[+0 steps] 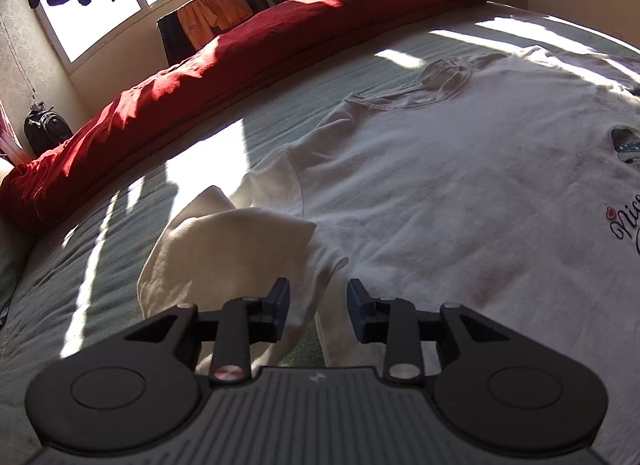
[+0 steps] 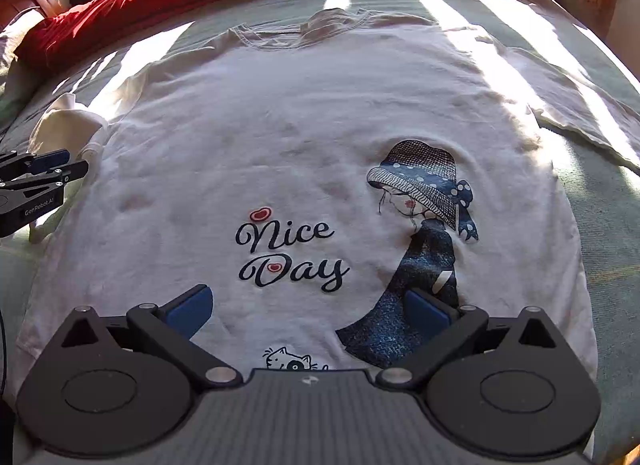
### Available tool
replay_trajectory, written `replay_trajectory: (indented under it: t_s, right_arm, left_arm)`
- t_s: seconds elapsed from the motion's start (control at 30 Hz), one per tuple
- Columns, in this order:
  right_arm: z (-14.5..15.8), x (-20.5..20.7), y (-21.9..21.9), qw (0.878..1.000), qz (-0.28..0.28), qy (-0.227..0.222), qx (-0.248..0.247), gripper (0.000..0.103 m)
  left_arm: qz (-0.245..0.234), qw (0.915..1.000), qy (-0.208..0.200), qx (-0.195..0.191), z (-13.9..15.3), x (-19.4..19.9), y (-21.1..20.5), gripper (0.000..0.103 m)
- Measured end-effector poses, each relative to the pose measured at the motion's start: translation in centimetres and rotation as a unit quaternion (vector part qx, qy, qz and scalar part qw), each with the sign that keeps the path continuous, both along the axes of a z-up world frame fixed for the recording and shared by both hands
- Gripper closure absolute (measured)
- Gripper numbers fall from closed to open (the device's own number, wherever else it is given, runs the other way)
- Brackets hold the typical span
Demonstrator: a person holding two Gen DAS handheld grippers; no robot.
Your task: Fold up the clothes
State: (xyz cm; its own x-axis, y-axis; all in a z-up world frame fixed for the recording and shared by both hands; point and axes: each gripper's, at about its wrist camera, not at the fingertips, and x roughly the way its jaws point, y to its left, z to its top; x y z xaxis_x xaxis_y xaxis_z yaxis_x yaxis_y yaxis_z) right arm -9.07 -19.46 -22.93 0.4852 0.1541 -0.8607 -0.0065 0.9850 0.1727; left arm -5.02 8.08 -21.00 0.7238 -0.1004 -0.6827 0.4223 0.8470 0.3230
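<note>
Both claws hang over a white T-shirt (image 2: pixel 304 137) spread face up on a bed (image 1: pixel 120 233) covered in a pale green sheet. Left claw (image 1: pixel 318 301) has its two dark fingers parted with a clear gap between them, holding nothing. It sits at the shirt's left side, just where the body meets the sleeve (image 1: pixel 224 249). That sleeve is bunched and folded up on itself directly ahead of the left-hand finger, while the shirt's flat body runs off ahead and to the right toward the collar (image 1: pixel 420 97).

Right claw (image 2: pixel 308 309) is spread wide, its blue-padded fingers well apart and empty. It hovers over the lower middle of the shirt: the "Nice Day" lettering (image 2: pixel 288 253) lies just ahead between the fingers, the printed girl in a hat (image 2: pixel 424 201) stands ahead of the right-hand finger, and a small cat drawing (image 2: pixel 288 359) peeks out close to the claw's body. In this view the left claw shows at the far left edge, beside the crumpled sleeve. The shirt's other sleeve (image 2: pixel 580 121) lies flat, far to the right.

Along the far edge of the bed runs a rolled red blanket (image 1: pixel 240 49). Stripes of sunlight cross shirt and sheet.
</note>
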Motion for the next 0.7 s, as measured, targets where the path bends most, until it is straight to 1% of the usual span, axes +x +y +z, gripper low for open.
replay_trajectory:
  t_s: [0.03, 0.17, 0.23, 0.3, 0.33, 0.37, 0.43, 0.53, 0.57, 0.63, 0.67, 0.7]
  right_arm:
    - [0.1, 0.0, 0.1, 1.0, 0.001, -0.001, 0.0, 0.0]
    - [0.6, -0.2, 0.5, 1.0, 0.006, -0.006, 0.001, 0.0]
    - [0.8, -0.3, 0.8, 1.0, 0.009, -0.008, 0.001, 0.0]
    - [1.0, -0.4, 1.0, 1.0, 0.011, -0.011, 0.001, 0.0]
    - [1.0, -0.4, 1.1, 1.0, 0.013, -0.011, 0.001, 0.0]
    - [1.1, -0.5, 1.2, 1.0, 0.014, -0.011, 0.0, 0.0]
    - [1.1, -0.5, 1.5, 1.0, 0.016, -0.011, -0.001, 0.0]
    - [1.0, -0.5, 1.7, 1.0, 0.02, -0.01, -0.003, 0.0]
    - [1.0, -0.5, 1.8, 1.0, 0.021, -0.009, -0.004, 0.0]
    - [0.8, -0.3, 1.8, 1.0, 0.02, -0.007, -0.006, 0.0]
    - [0.8, -0.2, 1.8, 1.0, 0.02, -0.006, -0.006, 0.0]
    - [0.7, -0.2, 1.7, 1.0, 0.018, -0.005, -0.006, 0.0]
  left_arm:
    - [-0.003, 1.0, 0.002, -0.006, 0.3, -0.8, 0.4, 0.067]
    - [0.032, 0.9971, 0.024, -0.064, 2.1, -1.8, 3.7, 0.067]
    - [0.067, 0.9924, 0.029, -0.099, 2.8, -1.3, 6.1, 0.066]
    - [0.104, 0.9848, 0.033, -0.135, 3.6, -0.7, 8.5, 0.065]
    - [0.123, 0.9798, 0.035, -0.154, 3.7, 0.1, 9.6, 0.059]
    - [0.147, 0.9721, 0.041, -0.178, 3.4, 0.9, 10.9, 0.057]
    - [0.199, 0.9514, 0.054, -0.229, 2.9, 2.5, 13.7, 0.058]
    - [0.247, 0.9239, 0.081, -0.281, 1.0, 4.7, 16.6, 0.059]
    - [0.254, 0.9182, 0.089, -0.29, 0.4, 5.2, 17.1, 0.059]
    - [0.259, 0.9118, 0.101, -0.302, -0.7, 6.1, 17.5, 0.059]
    - [0.259, 0.9097, 0.109, -0.306, -1.3, 6.6, 17.4, 0.059]
    - [0.258, 0.9096, 0.115, -0.304, -1.8, 7.0, 17.1, 0.059]
